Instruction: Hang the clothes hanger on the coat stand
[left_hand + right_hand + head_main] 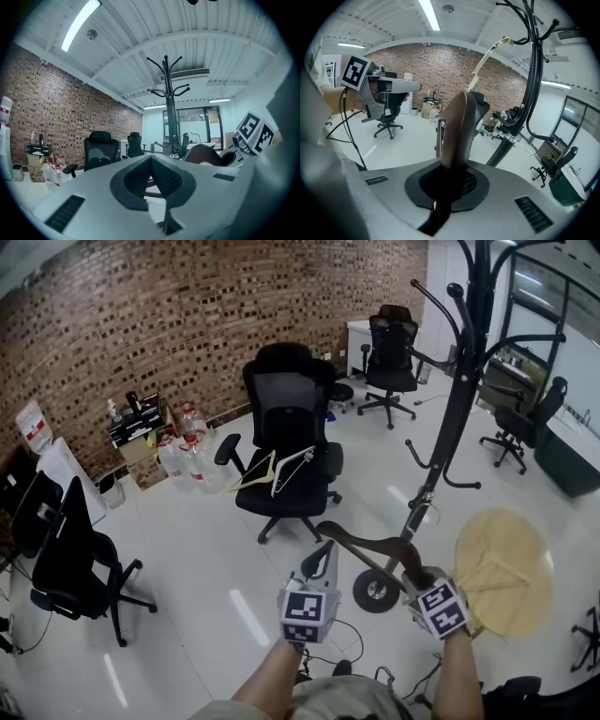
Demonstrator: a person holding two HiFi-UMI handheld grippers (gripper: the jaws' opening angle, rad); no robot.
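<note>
Office with a brick wall [141, 324] and a white floor [206, 559]. Left of centre stands a black office chair [286, 418]. The left gripper [323, 554] has its jaws pressed together, empty. The right gripper [412, 570] clamps a dark wooden clothes hanger [361, 542], low beside the black coat stand [459, 399].
</note>
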